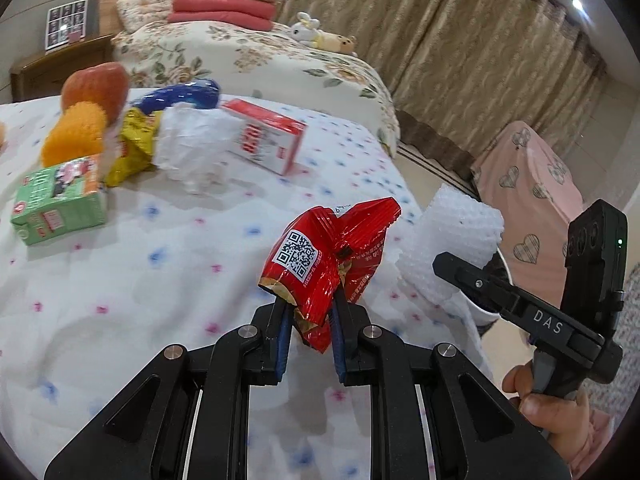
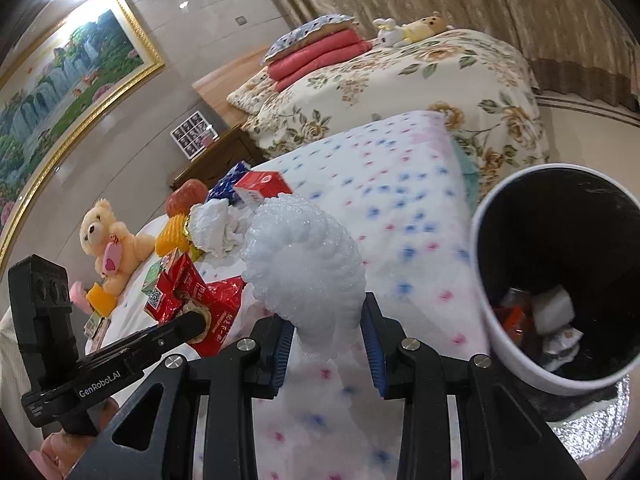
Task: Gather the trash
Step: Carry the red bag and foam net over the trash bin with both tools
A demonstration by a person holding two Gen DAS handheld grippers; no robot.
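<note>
The left gripper [image 1: 310,312] clamps a crumpled red foil wrapper [image 1: 326,256] (a QR code shows on one face) above the dotted bedspread [image 1: 160,280], whose edge drops off just to its right. The right gripper [image 2: 329,334] is closed on a curl of white bubble wrap [image 2: 308,260]; right of it gapes a white-rimmed trash bin [image 2: 486,280], scraps lying inside. Ahead and left of the left gripper lie a green carton [image 1: 60,200], crumpled tissue [image 1: 188,144] and a red-and-white box [image 1: 266,136].
</note>
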